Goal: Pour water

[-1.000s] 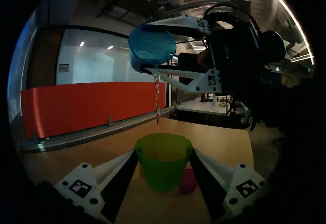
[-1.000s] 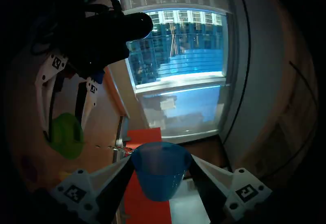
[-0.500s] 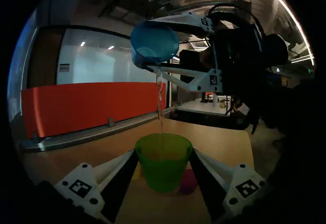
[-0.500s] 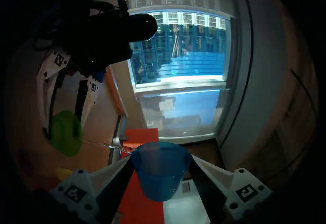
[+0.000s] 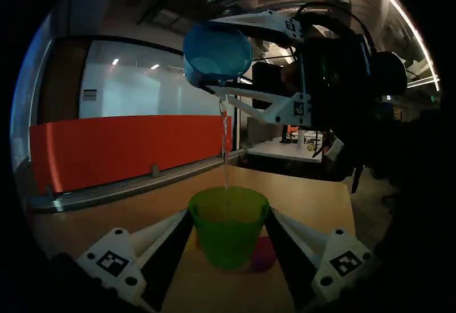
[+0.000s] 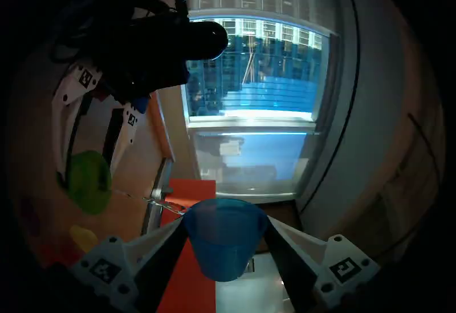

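Left gripper sits low and level over the wooden table, both fingers pinching the green cup by its sides, cup upright with its mouth open to the top. A pink object peeks out just behind the cup.

Up above, in the left gripper view, the right gripper reaches in from the right, rolled onto its side, one finger over the blue cup and one under it, clamping it. That cup is tipped hard, and a thin stream of water drops from its lower lip straight into the green cup.

In the right gripper view the room stands turned on its side. Its fingers squeeze the blue cup close up, while the left gripper and the green cup show at the left, the water threading across towards them.
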